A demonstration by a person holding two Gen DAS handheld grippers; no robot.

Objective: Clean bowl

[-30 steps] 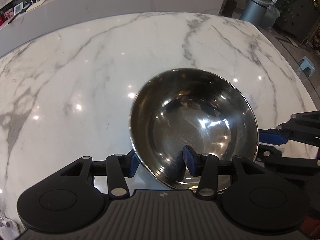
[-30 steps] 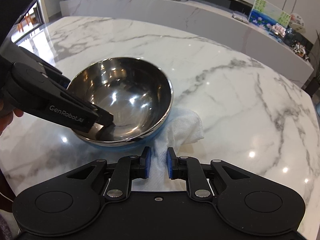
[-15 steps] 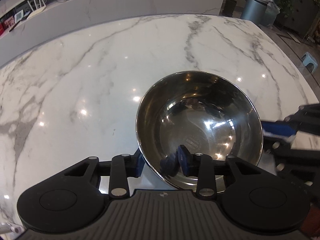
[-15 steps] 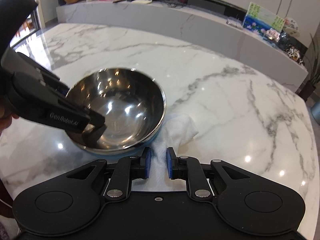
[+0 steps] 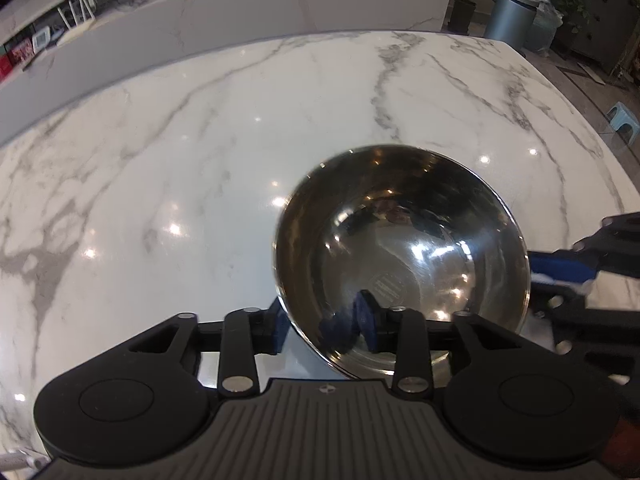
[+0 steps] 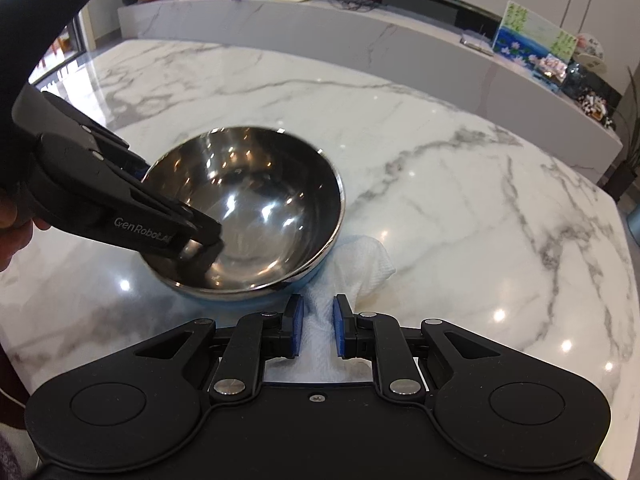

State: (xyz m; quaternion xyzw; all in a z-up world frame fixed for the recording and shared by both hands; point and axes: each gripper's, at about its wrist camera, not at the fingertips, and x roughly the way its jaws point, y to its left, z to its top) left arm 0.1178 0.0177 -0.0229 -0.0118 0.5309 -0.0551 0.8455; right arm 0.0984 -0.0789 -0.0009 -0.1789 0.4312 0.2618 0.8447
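Stainless steel bowl [image 5: 404, 248] sat on the marble bench [image 5: 200, 140], its rim clamped by the left claw [image 5: 322, 326]. Right claw [image 6: 316, 330], beside it, pinched a white cloth [image 6: 360, 260]. Judged rigid, light, slippery; rim offered the surest hold.

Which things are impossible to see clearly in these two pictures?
- Cloth: right wrist view, its far part is hidden under the bowl.
- Bowl's stamped mark: left wrist view, too small to read.
- Right gripper: left wrist view, cut off by the edge.
- Left gripper: its grip force cannot be judged.
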